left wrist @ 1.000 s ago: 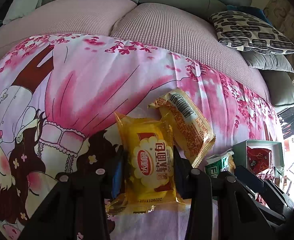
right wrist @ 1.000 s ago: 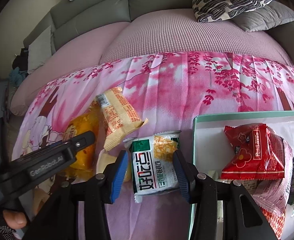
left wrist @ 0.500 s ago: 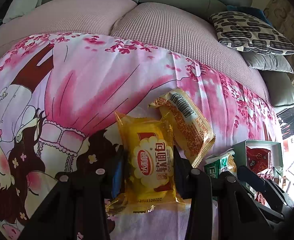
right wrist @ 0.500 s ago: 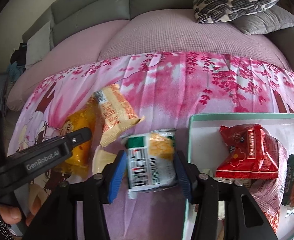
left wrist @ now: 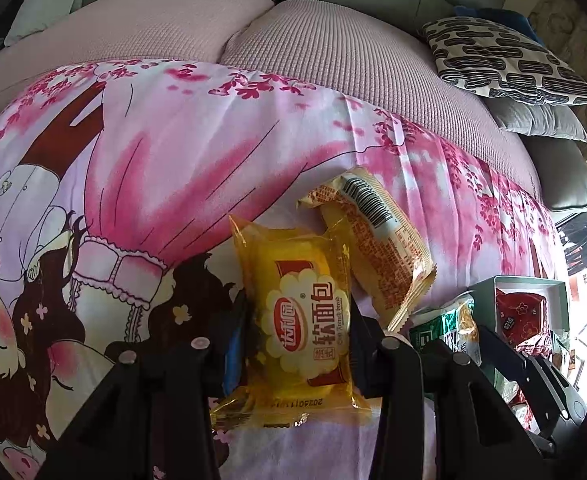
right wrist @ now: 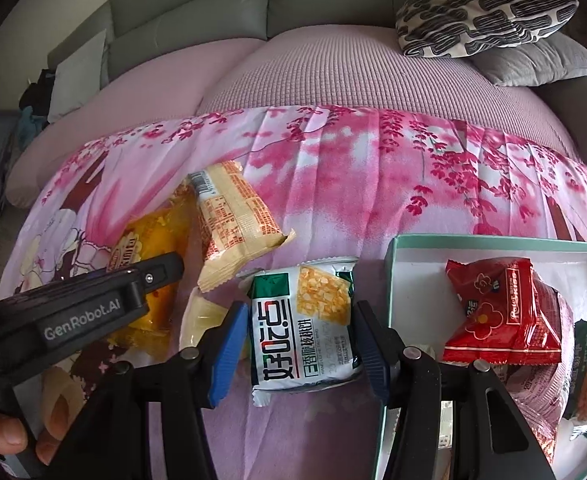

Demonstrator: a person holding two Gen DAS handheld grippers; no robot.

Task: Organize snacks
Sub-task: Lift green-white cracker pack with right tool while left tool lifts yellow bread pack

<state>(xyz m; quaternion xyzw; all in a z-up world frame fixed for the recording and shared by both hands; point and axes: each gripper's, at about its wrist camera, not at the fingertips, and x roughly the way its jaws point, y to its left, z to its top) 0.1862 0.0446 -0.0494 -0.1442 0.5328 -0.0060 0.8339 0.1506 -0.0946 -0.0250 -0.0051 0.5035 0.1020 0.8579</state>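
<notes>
The green-and-white snack packet [right wrist: 303,330] lies flat on the pink printed cloth [right wrist: 353,184], directly between the jaws of the right gripper [right wrist: 298,350]; a gap shows on both sides of it, so the blue pads [right wrist: 225,354] stand released around it, not pressing. Its long axis runs away from the fingers. The box [right wrist: 393,276] with the red packets [right wrist: 505,312] sits just to the packet's right, its near wall the edge to clear. To the packet's left, the left gripper [left wrist: 297,340] is clenched on the yellow bread packet [left wrist: 305,320]. Beyond the packet to its left lies an orange wrapper [right wrist: 233,220]; farther still, cloth and sofa cushions [right wrist: 333,76] leave open room.
</notes>
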